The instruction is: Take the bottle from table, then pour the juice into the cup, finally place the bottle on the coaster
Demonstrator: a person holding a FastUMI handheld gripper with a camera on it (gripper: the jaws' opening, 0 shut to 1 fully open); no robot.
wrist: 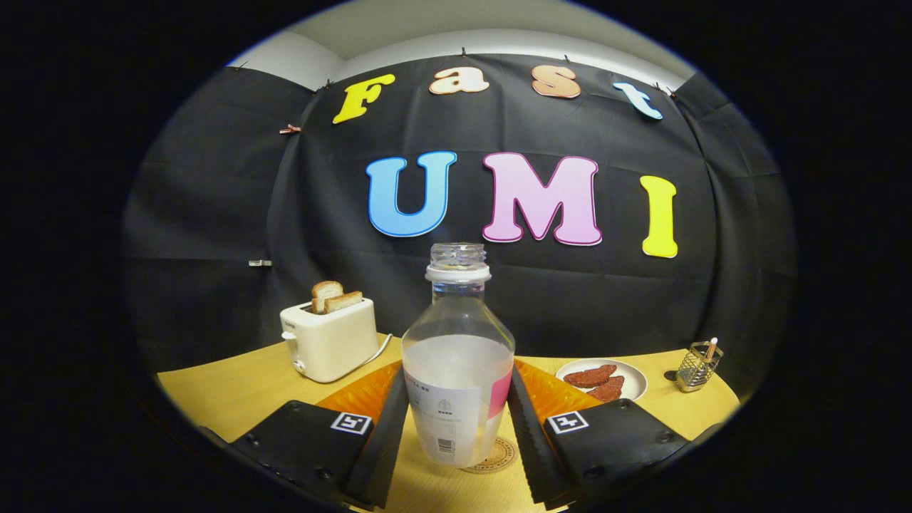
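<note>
A clear, capless bottle (457, 370) stands upright between my fingers, roughly half full of pale liquid, with a white label and a pink patch on its lower half. My gripper (458, 372) is shut on it, both fingers pressing the bottle's sides at label height. A round cork coaster (500, 456) peeks out from under or just behind the bottle's base on the right side. I cannot tell whether the base rests on the coaster or hangs just above it.
The wooden table (228, 392) carries a cream toaster (331, 345) with two bread slices at the back left. A white plate (634, 381) with reddish-brown pieces lies at the back right. A small wire holder (698, 367) stands beyond it.
</note>
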